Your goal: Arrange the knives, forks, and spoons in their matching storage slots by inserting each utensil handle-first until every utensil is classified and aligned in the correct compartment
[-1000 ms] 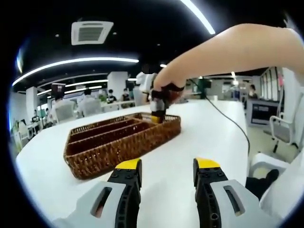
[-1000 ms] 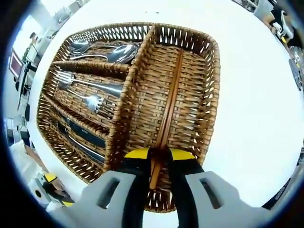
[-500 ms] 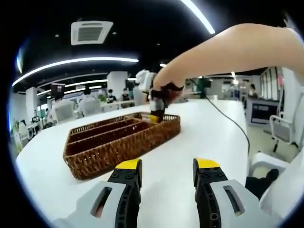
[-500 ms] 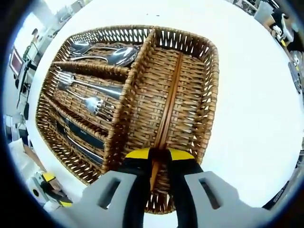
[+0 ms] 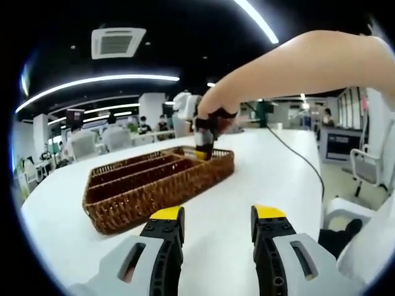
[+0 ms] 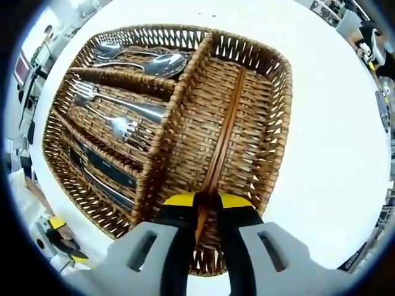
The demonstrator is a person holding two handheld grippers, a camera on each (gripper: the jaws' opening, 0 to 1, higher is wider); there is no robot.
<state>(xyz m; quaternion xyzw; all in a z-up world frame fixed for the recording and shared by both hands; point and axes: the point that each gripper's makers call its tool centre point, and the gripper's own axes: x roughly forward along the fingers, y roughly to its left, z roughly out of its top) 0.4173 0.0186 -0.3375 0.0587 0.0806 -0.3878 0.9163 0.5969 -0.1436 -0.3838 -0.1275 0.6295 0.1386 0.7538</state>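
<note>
Right gripper view: right gripper (image 6: 205,202) pinches a thin brown stick (image 6: 223,139), laying it lengthwise in the basket's (image 6: 281,117) wide end compartment, apart from the slots. Spoons (image 6: 148,60), forks (image 6: 117,114) and knives (image 6: 102,176) each sit in their own slot, sorted. Left gripper (image 5: 216,223) hangs spread, idle above the table (image 5: 271,172), clear of the work.

Brown woven basket (image 6: 271,123), silver forks (image 6: 117,114) (yellow-tipped claw (image 6: 203,202)).
</note>
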